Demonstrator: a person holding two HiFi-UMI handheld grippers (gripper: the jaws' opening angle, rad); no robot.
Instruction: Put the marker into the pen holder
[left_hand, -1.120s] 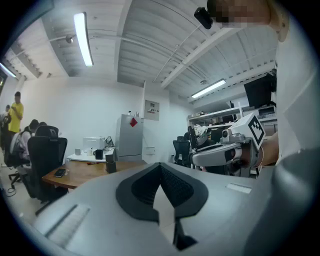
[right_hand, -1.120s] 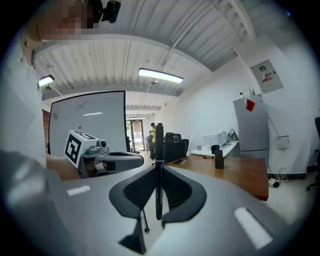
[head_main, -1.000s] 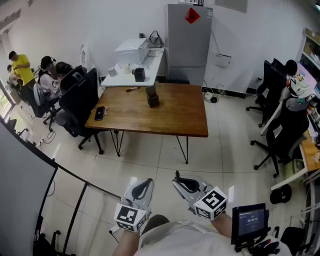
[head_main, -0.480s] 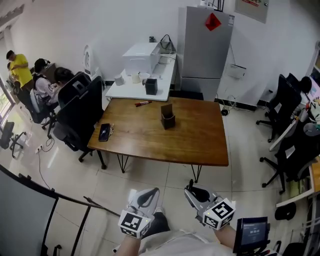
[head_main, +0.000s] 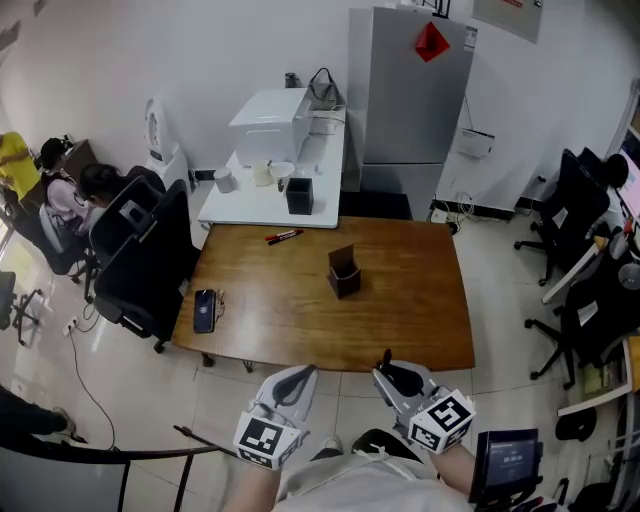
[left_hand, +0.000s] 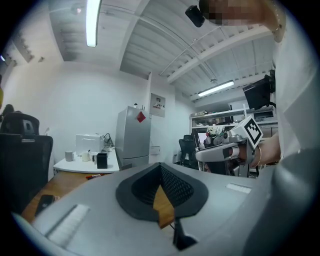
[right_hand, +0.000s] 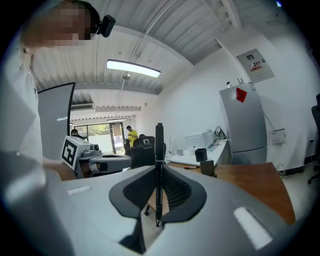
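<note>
A slim black marker (right_hand: 159, 170) stands upright between the jaws of my right gripper (right_hand: 159, 172), which is shut on it. In the head view its tip (head_main: 387, 356) pokes up from the right gripper (head_main: 392, 376) at the near table edge. The dark brown pen holder (head_main: 343, 272) stands upright in the middle of the wooden table (head_main: 420, 330), well beyond both grippers, and it shows again in the right gripper view (right_hand: 207, 167). My left gripper (head_main: 291, 383) hovers beside the right one, jaws together with nothing in them (left_hand: 160, 167).
A red marker (head_main: 284, 237) lies at the table's far edge and a phone (head_main: 204, 310) at its left side. Black office chairs (head_main: 140, 255) stand at the left. Behind the table are a white table (head_main: 255, 200) with a black box (head_main: 299, 195) and a grey fridge (head_main: 410, 90).
The wooden table has come nearer in the head view, its near edge now just ahead of both grippers. The right gripper still holds the marker, and the left stays shut.
</note>
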